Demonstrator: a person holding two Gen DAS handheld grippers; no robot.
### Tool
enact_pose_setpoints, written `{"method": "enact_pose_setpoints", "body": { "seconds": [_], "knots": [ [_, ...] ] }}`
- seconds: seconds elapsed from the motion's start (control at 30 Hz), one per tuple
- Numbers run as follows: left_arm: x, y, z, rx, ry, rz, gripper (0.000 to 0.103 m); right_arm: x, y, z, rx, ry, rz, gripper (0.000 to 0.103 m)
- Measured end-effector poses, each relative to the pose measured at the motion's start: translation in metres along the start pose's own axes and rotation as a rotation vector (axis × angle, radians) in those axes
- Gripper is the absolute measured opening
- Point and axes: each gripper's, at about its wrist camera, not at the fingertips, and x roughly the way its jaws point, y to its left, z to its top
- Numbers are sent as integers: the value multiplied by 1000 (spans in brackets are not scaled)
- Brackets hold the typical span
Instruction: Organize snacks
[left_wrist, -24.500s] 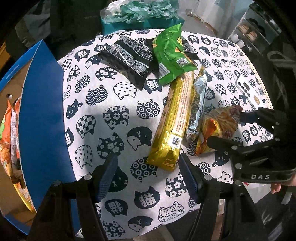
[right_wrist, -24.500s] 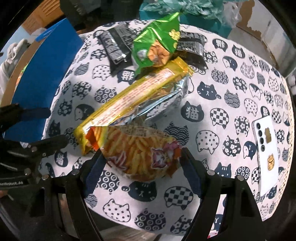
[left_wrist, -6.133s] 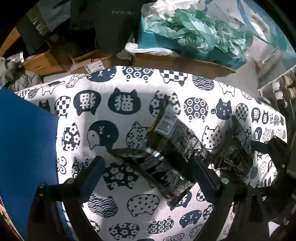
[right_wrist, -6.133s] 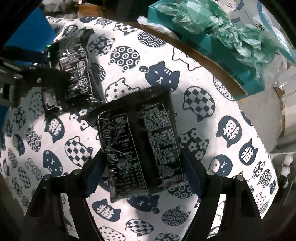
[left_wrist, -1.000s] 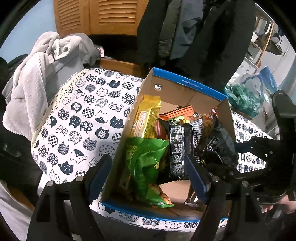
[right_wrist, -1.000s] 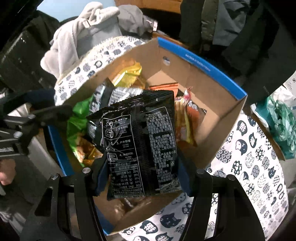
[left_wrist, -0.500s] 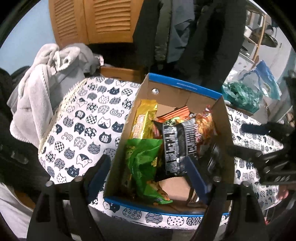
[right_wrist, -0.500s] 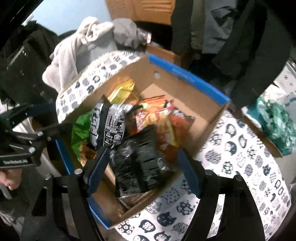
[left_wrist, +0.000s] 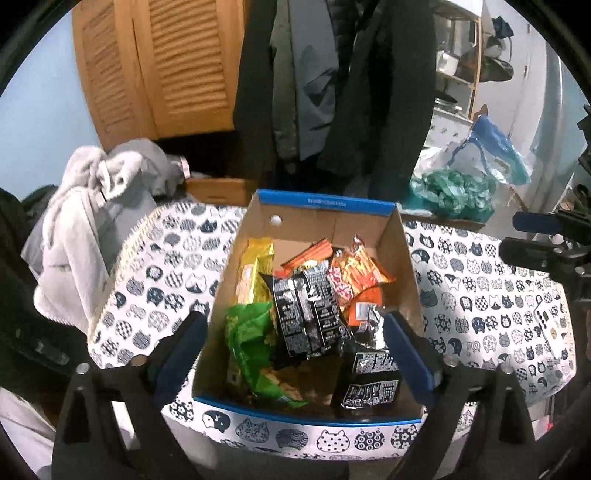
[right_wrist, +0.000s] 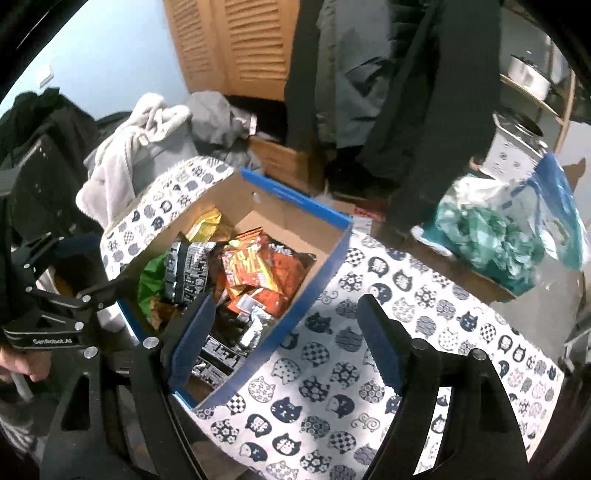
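I'm holding both grippers, left (left_wrist: 295, 347) and right (right_wrist: 286, 338), with jaws spread wide, gripping nothing. Crinkly foil snack packets (left_wrist: 306, 314) are lying inside the blue-rimmed cardboard box (left_wrist: 325, 202) on the cat-print desk (right_wrist: 369, 369); fleece clothes (left_wrist: 85, 206) are piling beyond.

the left gripper (right_wrist: 62, 295) body reads what looks like "genrobot.ai"; the snack packets' (left_wrist: 306, 310) print is too small to read.

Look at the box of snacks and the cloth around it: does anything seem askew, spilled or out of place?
Nothing has spilled; every packet sits inside the cardboard box. They are a loose jumble, though: a black packet lies tilted across the green bag, another black packet slumps at the near wall. A white phone lies on the cat-print cloth.
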Motion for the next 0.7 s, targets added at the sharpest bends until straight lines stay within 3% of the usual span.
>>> {"method": "enact_pose_setpoints", "body": {
  "seconds": [0.43,0.7],
  "knots": [
    [-11,-10,6,-30,-67,4,102,-51,-20,-23,20,-129,-77,79],
    [-14,-31,6,46,-105,35,102,-57,-36,-35,40,-137,-99,79]
  ]
}}
